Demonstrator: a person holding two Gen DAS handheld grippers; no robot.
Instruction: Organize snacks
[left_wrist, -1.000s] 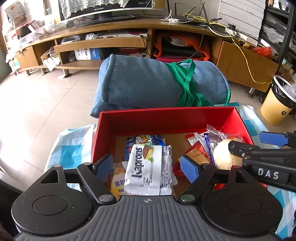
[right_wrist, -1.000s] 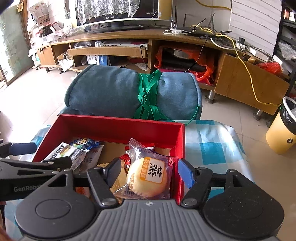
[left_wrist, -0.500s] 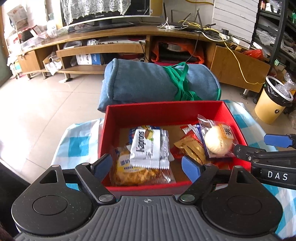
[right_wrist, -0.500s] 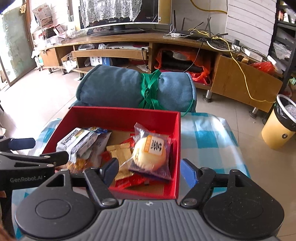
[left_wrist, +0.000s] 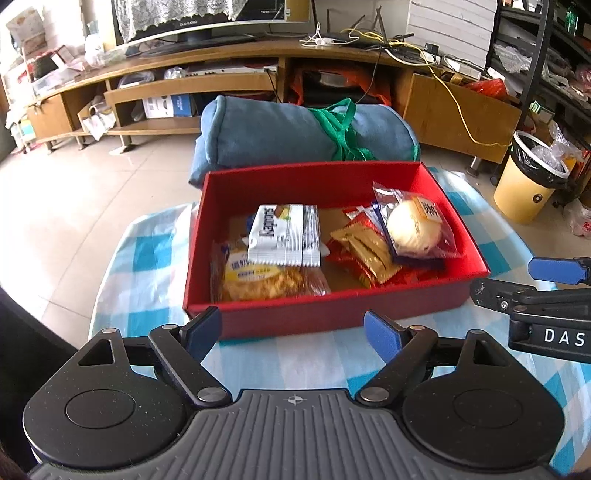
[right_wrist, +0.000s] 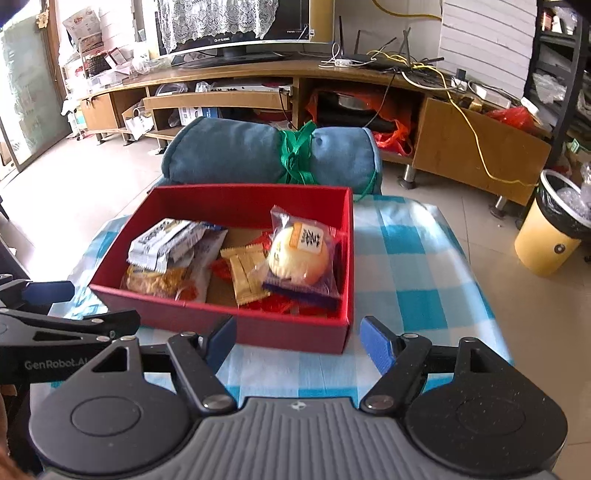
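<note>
I had both claws on the near side of the red box (left_wrist: 332, 317), and everything that mattered lay beyond them inside it. My left claw (left_wrist: 291, 330) stood released with nothing between its blue pads, facing the box's near wall just ahead. My right claw (right_wrist: 297, 339) was released and empty too, sitting at the box's near right corner.

The snacks were all in the box on the checked worktop (right_wrist: 413, 280). The white Kaprons packet (left_wrist: 284, 234) lay toward the box's left half, resting on a yellow-labelled bag (left_wrist: 266, 277) at the near left corner, its long axis running roughly from near wall to far wall. The gold wafer packets (left_wrist: 365, 249) lay at the middle. The round bun in its clear wrapper (right_wrist: 299, 254) sat against the box's right wall, atop a purple packet.

I judged the bun nearer my right claw and the Kaprons packet nearer my left. Either would call for a reach over the near wall.
</note>
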